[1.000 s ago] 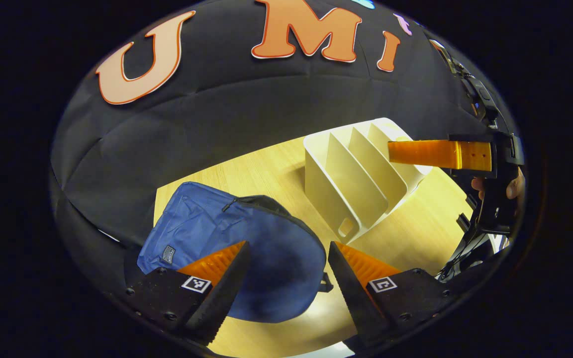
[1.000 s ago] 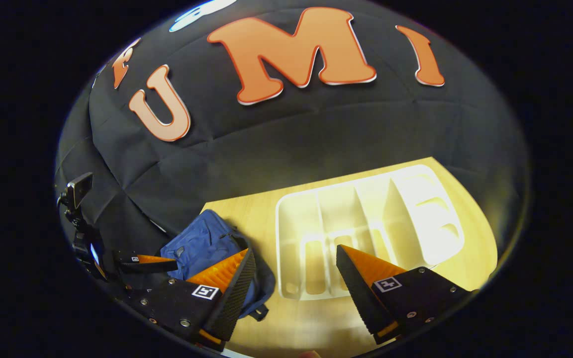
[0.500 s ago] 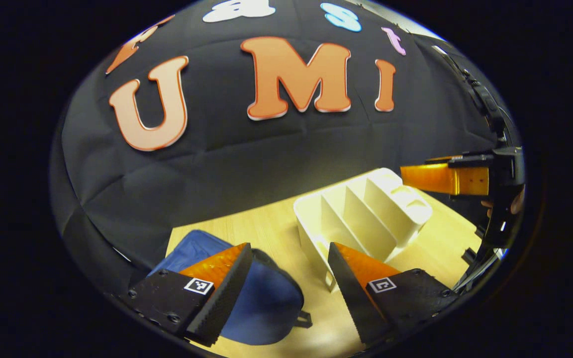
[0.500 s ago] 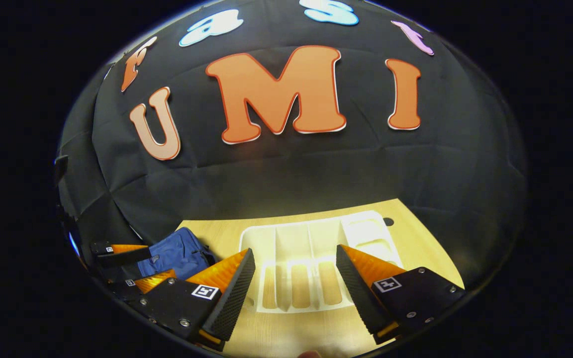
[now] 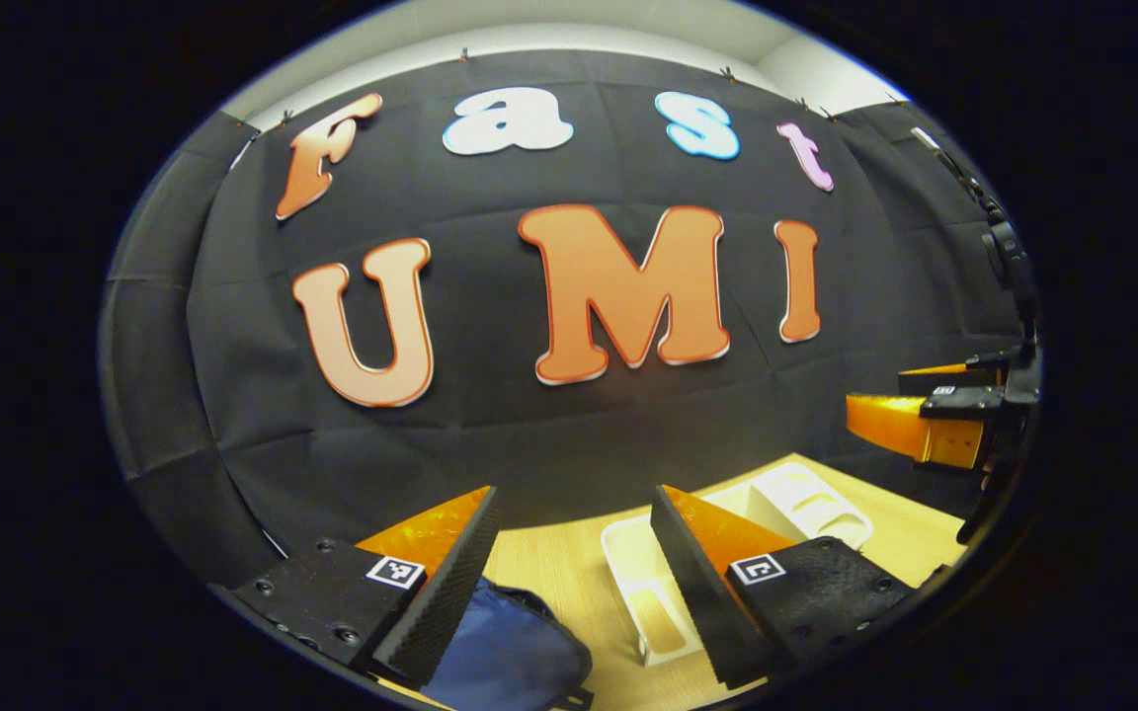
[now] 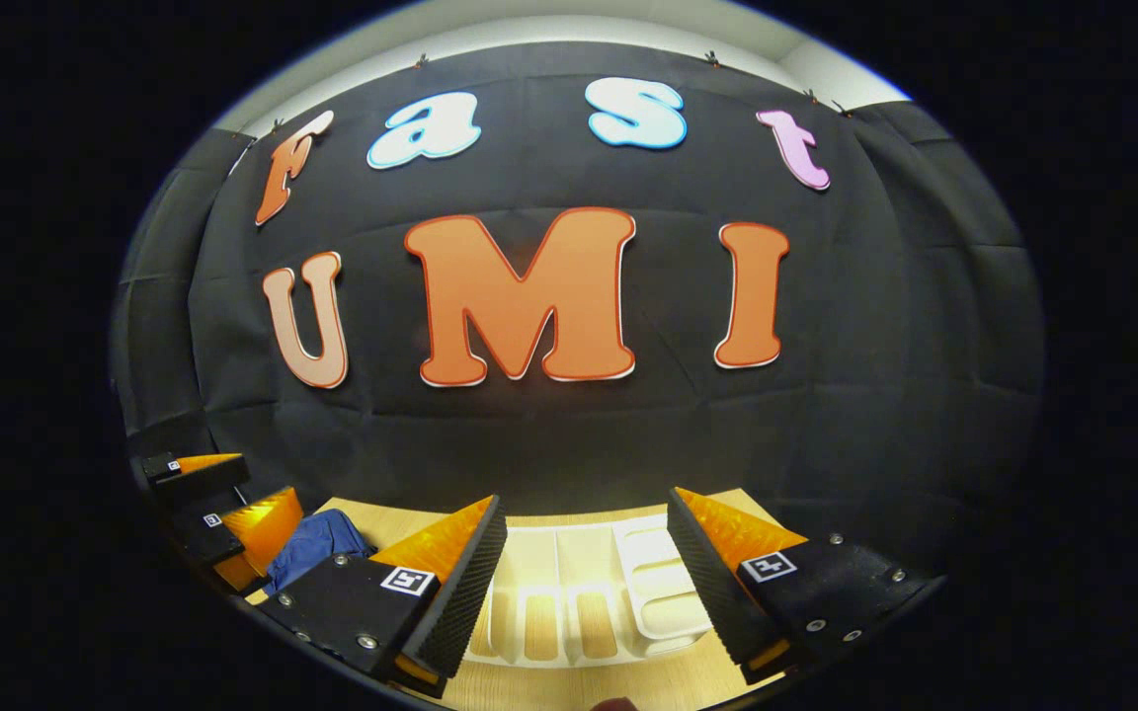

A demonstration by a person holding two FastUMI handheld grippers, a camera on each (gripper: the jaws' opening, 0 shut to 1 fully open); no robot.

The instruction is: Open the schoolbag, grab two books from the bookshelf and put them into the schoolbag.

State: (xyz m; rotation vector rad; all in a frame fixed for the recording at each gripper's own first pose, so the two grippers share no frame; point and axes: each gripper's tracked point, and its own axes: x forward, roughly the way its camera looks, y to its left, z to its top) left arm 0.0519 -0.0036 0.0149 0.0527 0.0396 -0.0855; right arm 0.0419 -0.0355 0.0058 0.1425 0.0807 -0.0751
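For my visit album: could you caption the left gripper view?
Open left gripper raised before the booth wall, above the blue schoolbag and white bookshelf on the wooden table.

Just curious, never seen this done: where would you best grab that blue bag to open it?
Probably at the zipper along the bag's top edge, coming down from above, since it lies flat on the table. The pull itself is not visible now, so this is a guess.
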